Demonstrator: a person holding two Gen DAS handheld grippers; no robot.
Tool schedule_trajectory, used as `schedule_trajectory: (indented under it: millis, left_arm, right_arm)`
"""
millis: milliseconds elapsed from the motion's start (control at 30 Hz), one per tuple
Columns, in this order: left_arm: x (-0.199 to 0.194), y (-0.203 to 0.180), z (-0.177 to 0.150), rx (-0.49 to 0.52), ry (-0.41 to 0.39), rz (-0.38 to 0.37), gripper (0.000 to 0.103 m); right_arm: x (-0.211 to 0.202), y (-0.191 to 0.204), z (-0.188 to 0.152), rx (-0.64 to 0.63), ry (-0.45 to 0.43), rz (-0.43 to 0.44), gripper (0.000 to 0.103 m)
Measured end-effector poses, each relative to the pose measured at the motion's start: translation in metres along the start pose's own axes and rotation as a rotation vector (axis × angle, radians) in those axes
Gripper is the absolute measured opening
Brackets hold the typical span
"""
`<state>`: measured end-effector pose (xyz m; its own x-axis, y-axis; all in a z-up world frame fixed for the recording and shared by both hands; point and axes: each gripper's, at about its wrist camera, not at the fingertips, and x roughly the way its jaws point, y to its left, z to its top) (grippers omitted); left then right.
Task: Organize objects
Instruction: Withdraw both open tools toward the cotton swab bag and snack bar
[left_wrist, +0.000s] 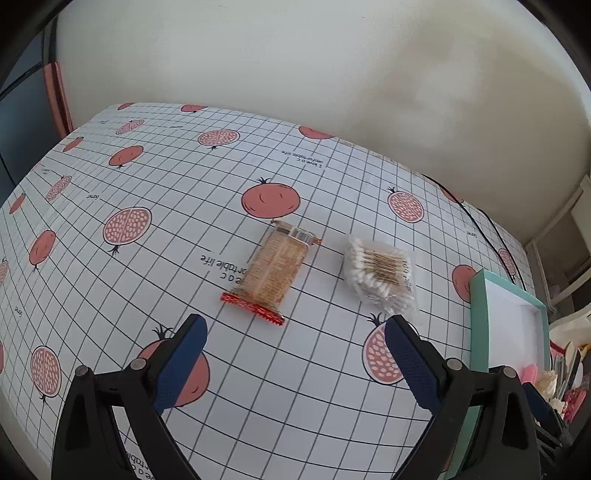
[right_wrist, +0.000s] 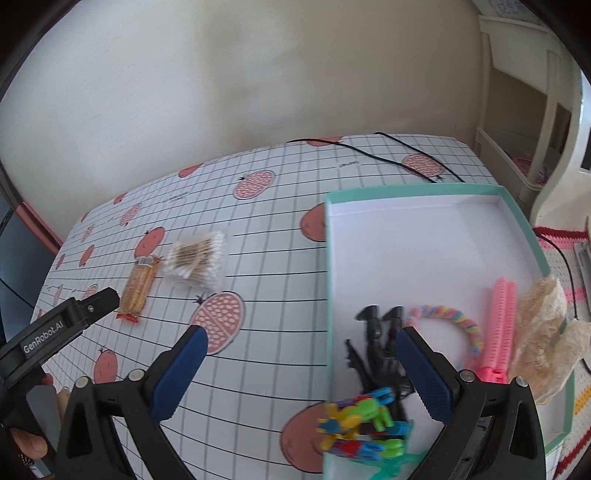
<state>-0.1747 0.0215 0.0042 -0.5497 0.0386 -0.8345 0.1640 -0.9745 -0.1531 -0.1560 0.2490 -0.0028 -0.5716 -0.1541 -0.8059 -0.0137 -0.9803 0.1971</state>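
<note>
Colourful clips (right_wrist: 364, 424), black clips (right_wrist: 376, 347) in teal tray (right_wrist: 417, 192); tongs (right_wrist: 301, 365) agape.

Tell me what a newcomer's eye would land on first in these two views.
Probably the pomegranate-print tablecloth, with a cracker packet and a bag of cotton swabs lying side by side in the middle of it. Next, the teal-rimmed box to their right, holding bright clips, a pink comb and other small things at its near end. Both the left gripper and the right gripper are open and empty.
</note>
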Motion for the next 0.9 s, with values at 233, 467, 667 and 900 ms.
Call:
schedule_trajectory:
  millis: [233, 467, 667, 900]
  left_arm:
    - [0.002, 0.029, 0.006, -0.043, 0.002, 0.024, 0.097]
    - [0.003, 0.049, 0.01, -0.066, 0.003, 0.042, 0.097]
    - [0.005, 0.055, 0.011, -0.085, 0.01, 0.042, 0.097]
    - [0.006, 0.051, 0.011, -0.071, 0.011, 0.032, 0.097]
  right_arm:
    - [0.011, 0.025, -0.002, -0.028, 0.015, 0.023, 0.103]
    - [0.019, 0.041, -0.005, -0.045, 0.032, 0.043, 0.103]
    - [0.022, 0.043, -0.006, -0.053, 0.041, 0.038, 0.103]
    - [0.021, 0.039, -0.007, -0.044, 0.044, 0.033, 0.103]
